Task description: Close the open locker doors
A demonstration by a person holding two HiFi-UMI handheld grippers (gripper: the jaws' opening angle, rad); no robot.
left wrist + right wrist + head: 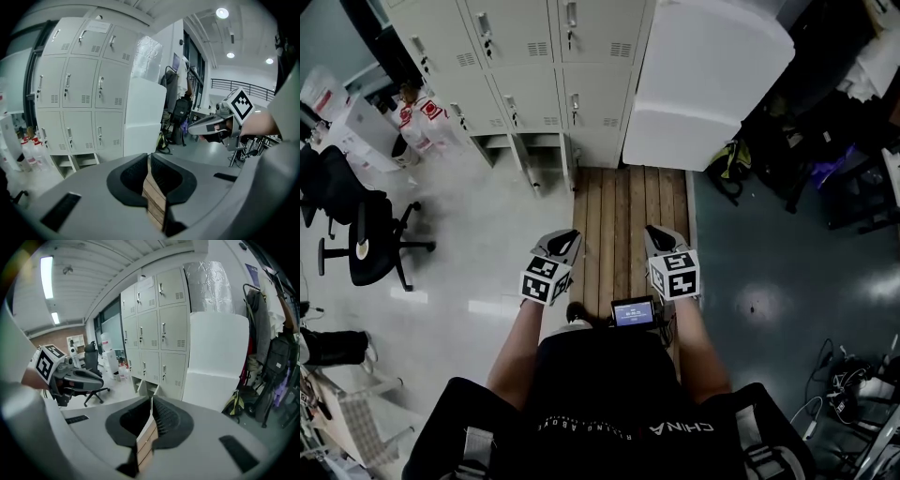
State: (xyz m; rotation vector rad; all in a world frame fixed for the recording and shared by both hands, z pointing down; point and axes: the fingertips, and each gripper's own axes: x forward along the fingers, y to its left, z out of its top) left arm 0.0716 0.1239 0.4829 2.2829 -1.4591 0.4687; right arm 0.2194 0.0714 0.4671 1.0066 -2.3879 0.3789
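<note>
Locker bank [534, 56]: standing ahead, well apart from both grippers; upper doors sitting flush
Open doors [523, 164]: two in bottom row, hanging outward at floor level, compartments showing
L gripper [562, 234]: jaws pinching to a thin slit, carrying nothing
R gripper [656, 232]: same, slit only, nothing betw jaws
Handling (judged): thin sheet-metal doors, light, stiff, swinging freely on hinges; likely banging if shoved hard
Contact pt (judged): pushing on free edge opp hinge w/ jaw tips; no gripping req'd

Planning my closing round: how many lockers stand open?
2, both in the bottom row: the left locker and the middle locker. None else shows open, though some may be hidden.
</note>
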